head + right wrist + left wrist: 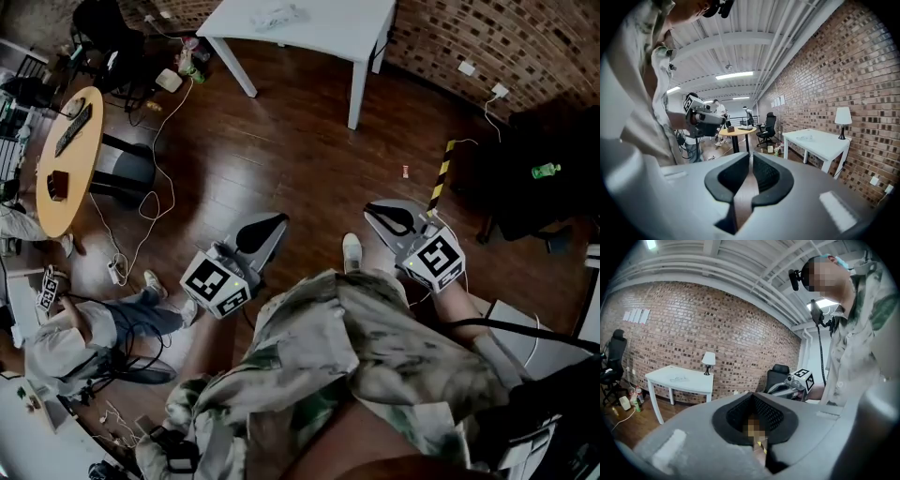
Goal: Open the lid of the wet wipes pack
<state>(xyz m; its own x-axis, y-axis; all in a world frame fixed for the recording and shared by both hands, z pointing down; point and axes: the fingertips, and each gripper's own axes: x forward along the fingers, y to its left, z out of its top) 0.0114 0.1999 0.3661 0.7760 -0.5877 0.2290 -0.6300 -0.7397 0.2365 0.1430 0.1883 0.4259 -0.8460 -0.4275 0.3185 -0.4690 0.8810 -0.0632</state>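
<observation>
A pale, flat wet wipes pack (275,16) lies on the white table (328,28) at the far end of the wooden floor; its lid is too small to make out. The pack also shows faintly in the left gripper view (676,378) and the right gripper view (806,137). My left gripper (278,221) hangs over the floor well short of the table, jaws closed together (753,397) with nothing in them. My right gripper (375,208) is level with it to the right, its jaws a narrow slit apart (750,157) and empty.
A round wooden table (66,159) and a person sitting on the floor (84,328) are at the left, with cables around. A black-and-yellow striped post (440,178) and dark furniture with a green bottle (546,171) stand at the right. A brick wall backs the white table.
</observation>
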